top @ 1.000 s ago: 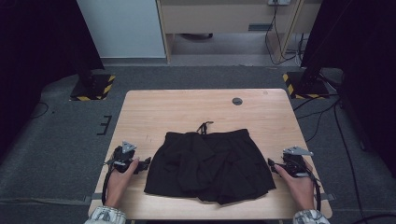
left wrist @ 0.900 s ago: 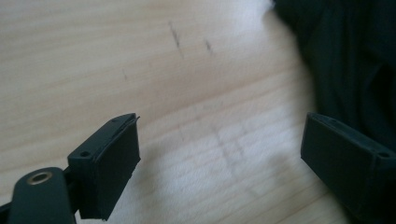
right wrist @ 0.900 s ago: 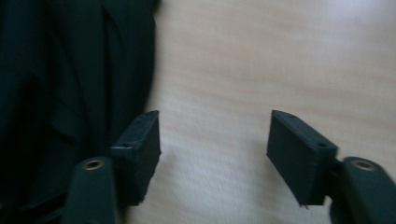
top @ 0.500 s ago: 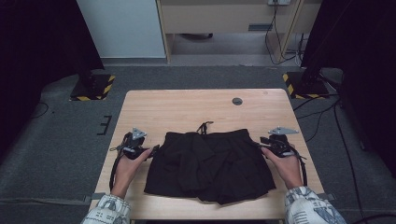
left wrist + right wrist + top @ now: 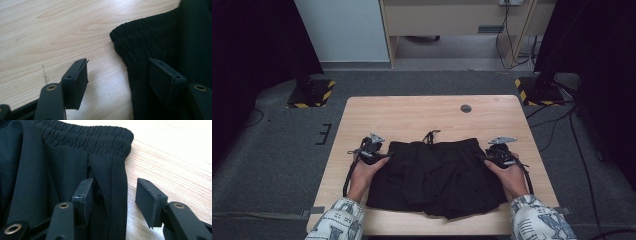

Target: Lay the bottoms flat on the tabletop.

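Black shorts (image 5: 434, 175) are lying on the table (image 5: 412, 112), spread across the lower middle of the high view, waistband toward the frame's top, a drawstring (image 5: 430, 135) poking out above its centre. Left gripper (image 5: 379, 156) is sitting at the shorts' upper left corner, held in the left hand (image 5: 364, 172); right gripper (image 5: 487, 159) is sitting at the upper right corner, held in the right hand (image 5: 509, 175). Patterned sleeves (image 5: 337, 222) are entering from the bottom edge. In the left gripper view the jaws are standing moderately apart, having just been closing: one jaw is over bare wood at lower left, the other is over the black cloth at lower right, and the shorts' side edge (image 5: 130, 75) is running up between them, just below the gathered waistband (image 5: 140, 41). Pads are not pressing the fabric. In the right gripper view the jaws are likewise standing apart, having lately been opening a little: the left-of-frame jaw is lying over the cloth, the right-of-frame jaw is over wood, and a folded side seam (image 5: 113, 195) is lying in the gap, not pinched. Waistband (image 5: 87, 138) is crossing the top of that frame. A small dark disc (image 5: 466, 108) is resting on the table at upper right of the tabletop, well apart from the shorts.
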